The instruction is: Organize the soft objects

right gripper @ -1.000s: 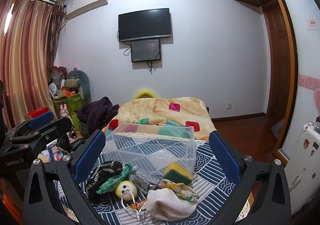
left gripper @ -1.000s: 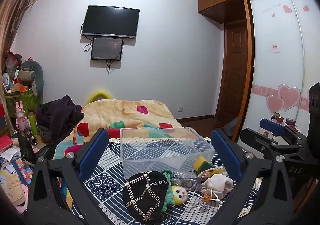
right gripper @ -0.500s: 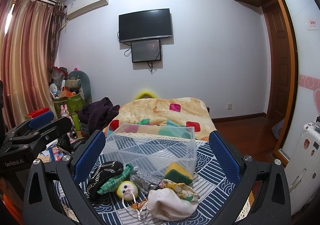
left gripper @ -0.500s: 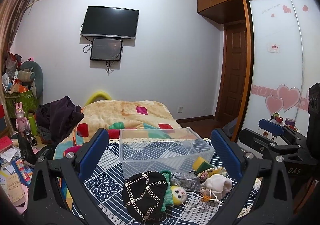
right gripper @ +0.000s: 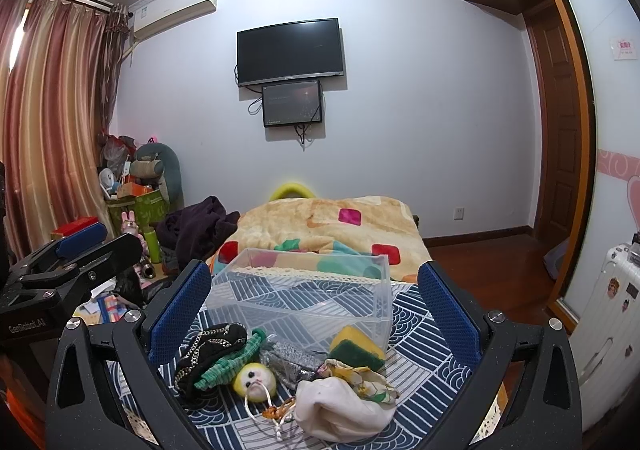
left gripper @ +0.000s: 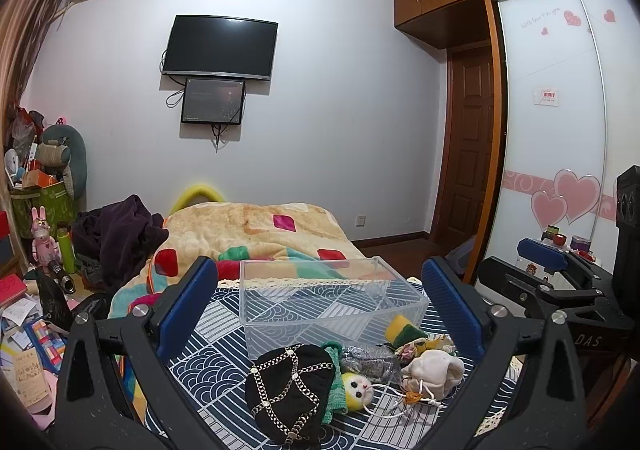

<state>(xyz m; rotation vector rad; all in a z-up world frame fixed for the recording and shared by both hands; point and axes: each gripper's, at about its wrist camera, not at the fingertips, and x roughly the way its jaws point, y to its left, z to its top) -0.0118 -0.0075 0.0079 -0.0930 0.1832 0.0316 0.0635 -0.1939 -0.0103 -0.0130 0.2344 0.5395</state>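
A clear plastic bin (left gripper: 332, 302) (right gripper: 304, 298) stands empty on a blue patterned cloth (left gripper: 216, 350). In front of it lie soft things: a black chain-trimmed pouch (left gripper: 290, 386) (right gripper: 208, 350), a green knit piece with a yellow doll head (left gripper: 358, 390) (right gripper: 254, 382), a silver glitter pouch (left gripper: 370, 358), a yellow-green sponge (left gripper: 402, 330) (right gripper: 356, 346), a floral cloth (right gripper: 360, 374) and a white drawstring bag (left gripper: 434, 372) (right gripper: 340, 410). My left gripper (left gripper: 320, 310) is open above the pile, empty. My right gripper (right gripper: 316, 310) is open, empty, to the right of the left one.
A bed with an orange patterned blanket (left gripper: 256, 230) lies beyond the bin. Clutter and a dark garment (left gripper: 116, 238) sit at the left. A wardrobe with heart decals (left gripper: 560, 170) and a wooden door (left gripper: 468, 154) are at the right. A white suitcase (right gripper: 612, 322) stands far right.
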